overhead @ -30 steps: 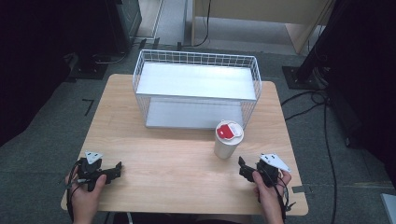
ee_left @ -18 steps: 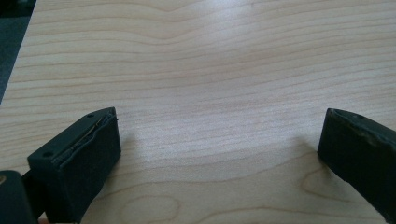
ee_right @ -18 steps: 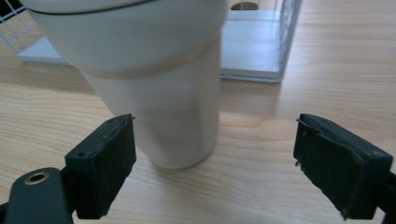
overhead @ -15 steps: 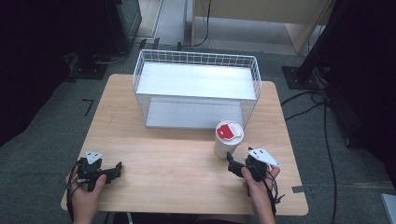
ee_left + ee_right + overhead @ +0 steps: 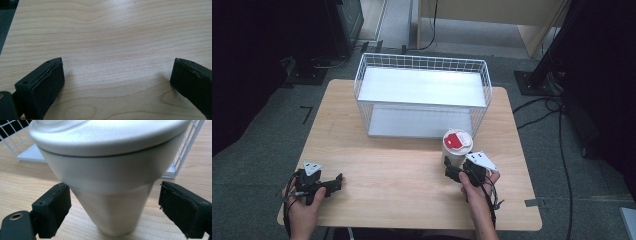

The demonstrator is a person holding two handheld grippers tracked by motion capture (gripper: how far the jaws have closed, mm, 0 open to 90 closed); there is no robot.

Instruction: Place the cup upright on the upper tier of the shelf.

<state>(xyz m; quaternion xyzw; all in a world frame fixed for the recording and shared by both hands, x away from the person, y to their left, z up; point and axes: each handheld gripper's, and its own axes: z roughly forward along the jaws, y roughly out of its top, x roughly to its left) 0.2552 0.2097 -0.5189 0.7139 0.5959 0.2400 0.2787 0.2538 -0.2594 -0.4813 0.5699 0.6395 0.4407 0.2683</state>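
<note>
Right gripper (image 5: 455, 171): held in the person's right hand (image 5: 477, 187) at the near right of the wooden table (image 5: 402, 170), jaws spread wide to either side of a white lidded cup (image 5: 456, 147). In the right gripper view the cup (image 5: 110, 177) stands upright between the two black jaws, its tapered body close to the left jaw, with a gap on the right; contact on either side cannot be confirmed.

Cup: white, wider at the top, domed lid bearing a red label; stands on the table just in front of the near right corner of the wire basket (image 5: 422, 95).

Wire basket: white mesh, rectangular, set at the far middle of the table, with a flat white panel across its top and a white floor below.

Left gripper (image 5: 332, 186): in the person's left hand (image 5: 304, 197) at the near left corner, well apart from the cup. In the left gripper view its jaws stand wide over bare wood (image 5: 107, 45), nothing between them.
</note>
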